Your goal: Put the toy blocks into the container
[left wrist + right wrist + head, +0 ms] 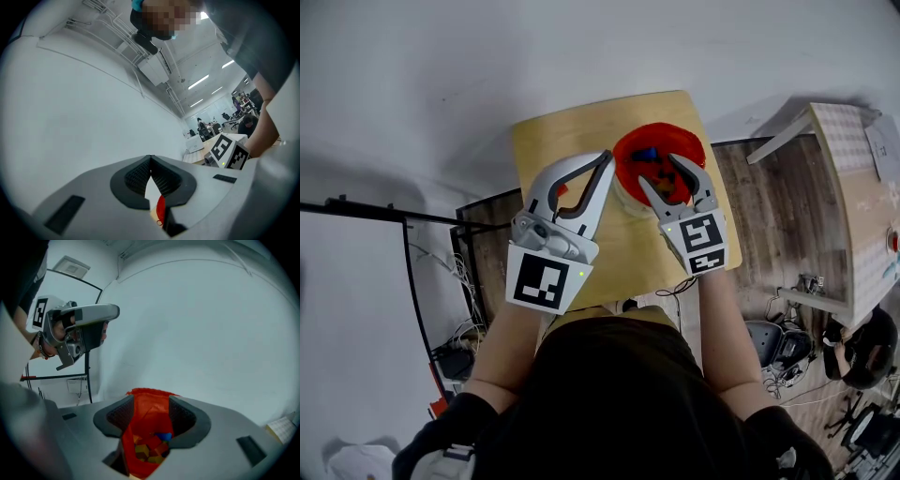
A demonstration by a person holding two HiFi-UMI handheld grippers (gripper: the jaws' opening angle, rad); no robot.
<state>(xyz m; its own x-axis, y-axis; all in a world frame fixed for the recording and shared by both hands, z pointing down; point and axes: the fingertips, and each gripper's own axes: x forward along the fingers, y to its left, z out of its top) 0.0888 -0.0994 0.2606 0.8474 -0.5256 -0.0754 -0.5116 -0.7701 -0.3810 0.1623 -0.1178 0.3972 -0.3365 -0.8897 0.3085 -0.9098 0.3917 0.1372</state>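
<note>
A red fabric container [661,141] sits at the back right of the small wooden table [546,141]. Several toy blocks lie inside it, among them a blue one [163,435] on top of yellow and red ones [146,451]. My right gripper [667,180] hangs over the container's mouth, open and holding nothing, and the red container [149,409] fills the gap between its jaws in the right gripper view. My left gripper [604,157] is raised over the table's left half and is shut with its tips touching. In the left gripper view the left gripper [150,161] holds nothing.
The table is narrow, with a white wall just behind it. A black metal stand [403,244] and cables are on the floor to the left. A second table [862,216] and a seated person [853,347] are to the right, across wooden flooring.
</note>
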